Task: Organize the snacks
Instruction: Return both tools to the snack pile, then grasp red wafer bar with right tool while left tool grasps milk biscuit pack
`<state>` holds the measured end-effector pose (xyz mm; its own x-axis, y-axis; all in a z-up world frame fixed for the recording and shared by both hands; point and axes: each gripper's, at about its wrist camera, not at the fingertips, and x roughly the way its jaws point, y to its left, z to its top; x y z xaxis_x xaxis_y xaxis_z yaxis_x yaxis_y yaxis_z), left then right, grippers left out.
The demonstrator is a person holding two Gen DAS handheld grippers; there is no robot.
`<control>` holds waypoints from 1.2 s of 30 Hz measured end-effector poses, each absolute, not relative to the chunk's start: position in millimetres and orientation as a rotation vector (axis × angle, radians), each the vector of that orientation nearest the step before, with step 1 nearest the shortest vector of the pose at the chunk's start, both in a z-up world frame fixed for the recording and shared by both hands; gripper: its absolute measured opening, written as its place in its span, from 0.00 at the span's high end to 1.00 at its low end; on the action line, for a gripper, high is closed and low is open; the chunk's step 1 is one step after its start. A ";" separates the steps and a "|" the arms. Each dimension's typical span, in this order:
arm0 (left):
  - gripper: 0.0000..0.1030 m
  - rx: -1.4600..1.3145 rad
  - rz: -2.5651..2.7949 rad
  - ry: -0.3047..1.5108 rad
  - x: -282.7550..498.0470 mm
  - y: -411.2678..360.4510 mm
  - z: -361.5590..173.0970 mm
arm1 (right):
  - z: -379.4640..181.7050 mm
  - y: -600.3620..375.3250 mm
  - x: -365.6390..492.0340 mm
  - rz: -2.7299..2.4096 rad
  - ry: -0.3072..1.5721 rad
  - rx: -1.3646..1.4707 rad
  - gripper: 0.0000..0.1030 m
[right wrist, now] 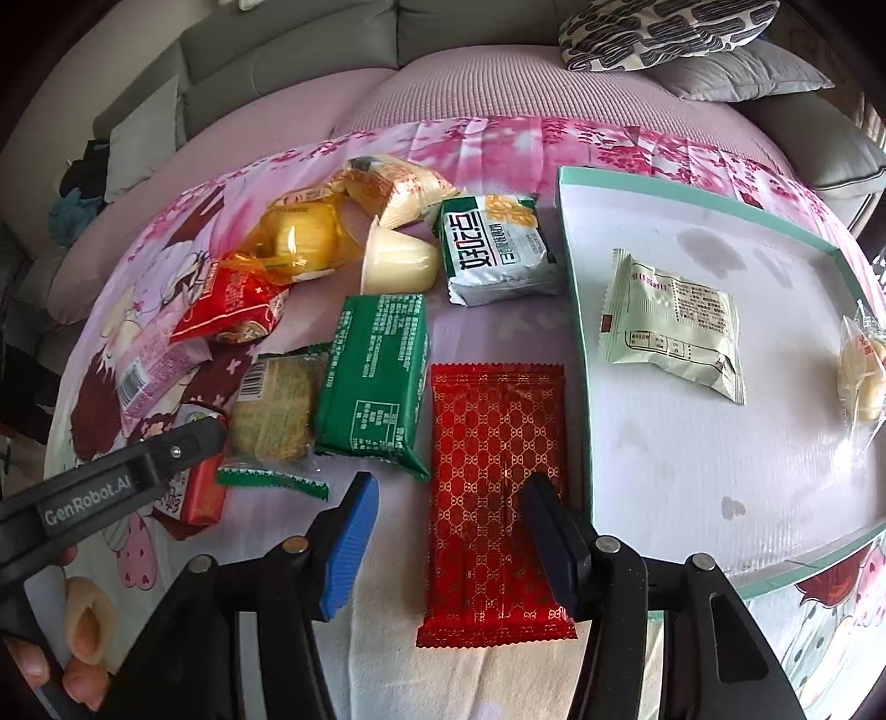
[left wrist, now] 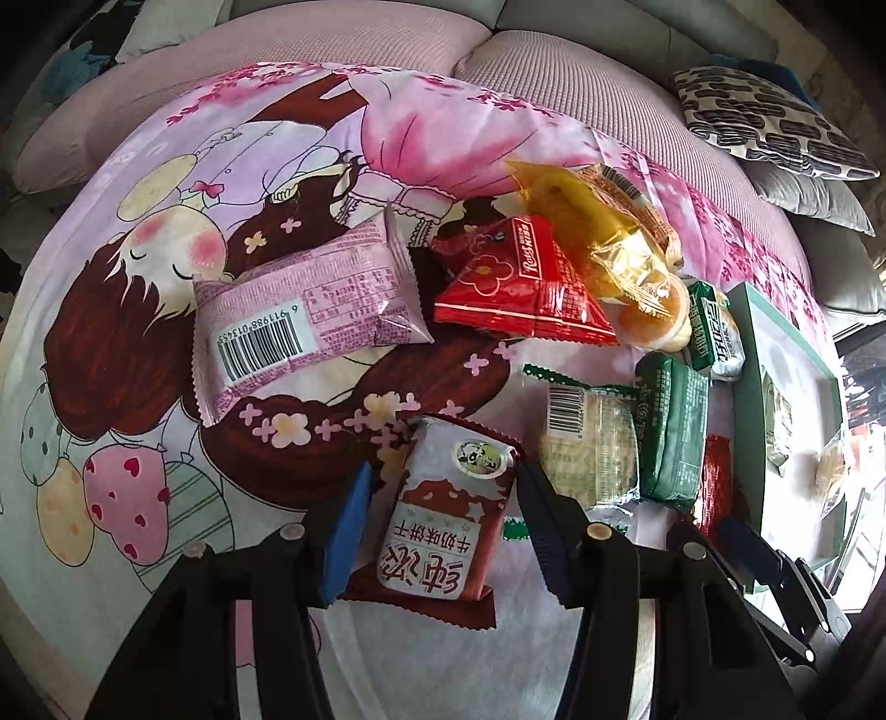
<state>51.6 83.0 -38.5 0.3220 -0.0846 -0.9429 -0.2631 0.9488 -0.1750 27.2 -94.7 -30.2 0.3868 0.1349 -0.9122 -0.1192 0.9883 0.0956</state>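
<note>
My left gripper (left wrist: 443,498) is open, its fingers on either side of a red and white biscuit packet (left wrist: 443,526) lying on the cartoon bedsheet. My right gripper (right wrist: 451,515) is open around a red packet with a gold pattern (right wrist: 493,498), next to the white tray with a teal rim (right wrist: 576,332). The tray holds a pale green packet (right wrist: 673,321) and a clear-wrapped snack (right wrist: 864,371). Loose snacks lie behind: a pink packet (left wrist: 304,310), a red bag (left wrist: 515,282), a yellow bag (left wrist: 587,221), a green packet (right wrist: 376,376), a jelly cup (right wrist: 398,260), a white and green packet (right wrist: 498,249).
A clear-wrapped cracker pack (right wrist: 271,410) lies beside the green packet. Sofa cushions (right wrist: 498,94) rise behind the sheet, with a patterned pillow (right wrist: 659,27) at the back right. The left gripper's arm (right wrist: 111,482) and the hand holding it show at the right wrist view's left edge.
</note>
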 end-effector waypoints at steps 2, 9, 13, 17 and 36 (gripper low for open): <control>0.46 -0.324 0.130 1.242 50.3 88.1 -39.2 | -30.3 -92.2 27.6 0.155 1.159 -0.003 0.44; 0.46 -0.318 0.140 1.246 50.6 99.9 -39.4 | -32.5 -95.6 30.0 0.196 1.169 0.066 0.42; 0.46 -0.306 0.133 1.253 51.0 90.8 -39.8 | -32.4 -90.5 29.0 0.247 1.177 0.085 0.42; 0.46 -0.293 0.127 1.253 52.7 83.0 -40.5 | -29.7 -92.8 28.0 0.263 1.179 0.122 0.42; 0.50 -0.297 0.094 1.270 59.0 75.0 -46.9 | -30.7 -95.0 28.1 0.174 1.167 0.020 0.45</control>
